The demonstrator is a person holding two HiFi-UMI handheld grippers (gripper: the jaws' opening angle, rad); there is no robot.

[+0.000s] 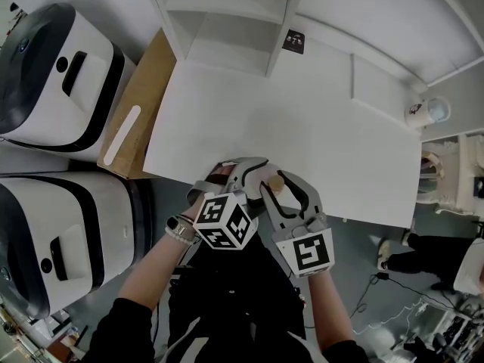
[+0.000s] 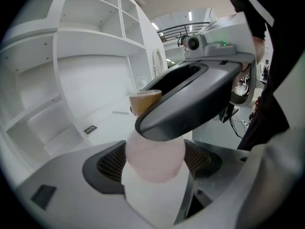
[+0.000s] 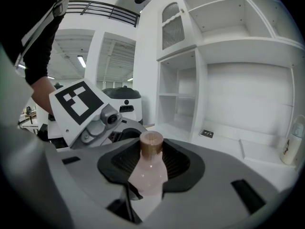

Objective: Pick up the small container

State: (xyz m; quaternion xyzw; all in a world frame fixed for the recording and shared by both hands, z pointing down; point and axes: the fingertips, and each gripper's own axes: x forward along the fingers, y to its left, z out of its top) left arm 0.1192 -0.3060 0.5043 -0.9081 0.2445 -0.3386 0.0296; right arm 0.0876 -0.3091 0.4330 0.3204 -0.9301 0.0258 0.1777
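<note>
Container (image 3: pixel 147 173), pinkish, brown-capped, clamped in left hand-held gripper (image 2: pixel 155 161) and right hand-held gripper (image 3: pixel 152 162).

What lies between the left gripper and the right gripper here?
The left gripper and right gripper both clamp the small container, a pale pink bottle with a brown cap. Each gripper view shows it between its own jaws.

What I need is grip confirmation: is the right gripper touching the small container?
Touching. The right gripper view shows the small container wedged between the right gripper and its dark ribbed pads, its pink body pressed against both pads with no gap.
</note>
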